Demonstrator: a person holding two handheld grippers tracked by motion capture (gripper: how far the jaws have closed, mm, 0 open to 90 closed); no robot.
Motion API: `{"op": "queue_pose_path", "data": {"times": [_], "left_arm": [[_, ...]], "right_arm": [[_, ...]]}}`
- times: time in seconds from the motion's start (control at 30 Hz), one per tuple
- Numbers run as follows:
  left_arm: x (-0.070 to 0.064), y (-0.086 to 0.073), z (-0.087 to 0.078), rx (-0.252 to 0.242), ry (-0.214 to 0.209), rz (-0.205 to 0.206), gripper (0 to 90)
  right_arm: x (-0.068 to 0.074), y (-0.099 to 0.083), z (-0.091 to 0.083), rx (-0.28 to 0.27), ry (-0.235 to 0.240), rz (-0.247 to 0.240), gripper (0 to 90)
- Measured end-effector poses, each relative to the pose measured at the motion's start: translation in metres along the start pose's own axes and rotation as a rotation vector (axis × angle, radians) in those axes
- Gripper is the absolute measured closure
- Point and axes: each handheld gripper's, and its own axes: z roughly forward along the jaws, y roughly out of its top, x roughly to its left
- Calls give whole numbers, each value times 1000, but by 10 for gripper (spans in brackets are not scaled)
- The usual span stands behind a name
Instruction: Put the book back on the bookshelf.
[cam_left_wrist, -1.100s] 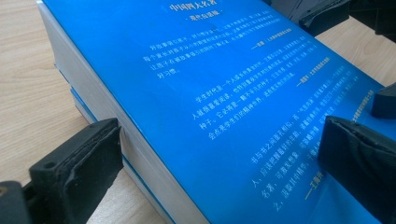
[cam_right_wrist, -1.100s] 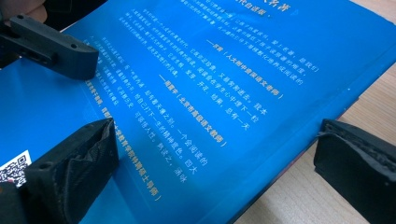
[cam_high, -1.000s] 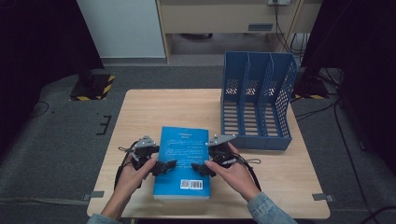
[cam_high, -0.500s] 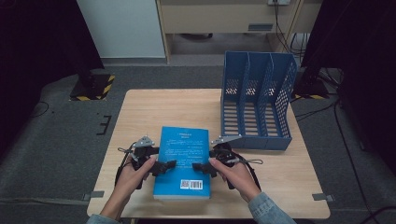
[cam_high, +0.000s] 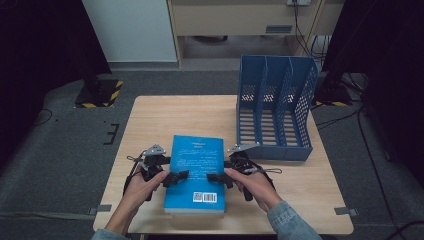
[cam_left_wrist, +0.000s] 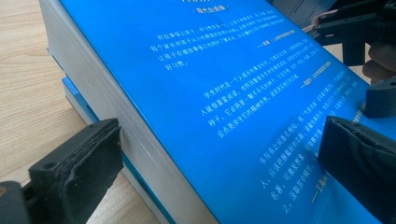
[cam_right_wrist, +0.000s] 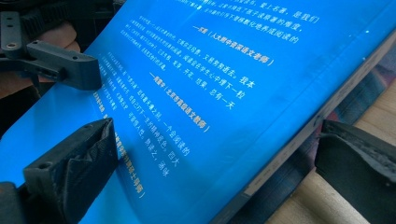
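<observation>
the left gripper (cam_high: 176, 178) stands wide open around the left long edge of the thick blue paperback book with white print (cam_high: 196, 172). in the left gripper view one black padded jaw sits beside the pale page block, just short of it or barely touching, and the other rests over the blue cover; the book (cam_left_wrist: 224, 93) fills the gap between them, not pinched.

the right gripper (cam_high: 216, 178) is likewise spread wide at the opposite long edge. in the right gripper view one jaw lies on the cover of the book (cam_right_wrist: 224, 84) and the other hangs beside the book's edge, low by the light wooden table (cam_right_wrist: 322, 200), with a gap between it and the pages. whether either gripper truly bears on the book cannot be told.

the cover carries rows of white chinese characters, too fine to read with confidence, and a white barcode label near the edge closest to the person in the high view.

the book lies flat on the table (cam_high: 165, 115), directly between the two grippers, whose tips point toward each other across it. beyond the right gripper, well apart from its jaws, stands the blue perforated plastic file rack with three slots (cam_high: 276, 110).
</observation>
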Motion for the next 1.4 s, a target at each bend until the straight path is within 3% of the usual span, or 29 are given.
{"op": "queue_pose_path", "data": {"times": [0.07,0.13,0.2,0.3,0.43,0.53,0.57,0.6,0.7,0.83,0.97,1.27,1.3,1.4], "left_arm": [[1,0,1,-6,0,-7,0],[1,-1,2,-13,0,-8,0],[1,0,2,-11,-1,-8,0],[5,1,2,-8,-18,-5,0],[11,6,3,28,-41,-2,0],[9,10,2,46,-22,15,2],[7,12,0,48,-3,14,33],[7,12,0,48,-3,14,59],[11,16,-9,32,27,-28,212],[14,18,-16,18,42,-55,374],[15,24,-22,29,54,-41,520],[16,32,-34,53,54,-44,653],[17,33,-37,35,58,-42,663],[17,34,-40,9,62,-48,681]], "right_arm": [[-1,0,1,4,14,14,4],[-4,-2,6,5,65,47,6],[-2,0,8,11,62,57,1],[-7,-2,12,-15,95,64,4],[-6,1,11,8,95,59,10],[-5,6,8,35,80,31,30],[-2,11,4,48,66,1,55],[-2,11,4,48,66,1,55],[6,20,-2,47,23,-57,84],[9,28,-5,26,-6,-74,124],[11,34,-6,23,-10,-89,169],[23,60,-13,34,-37,-135,273],[26,64,-15,24,-39,-158,312],[28,70,-19,13,-33,-161,350]]}}
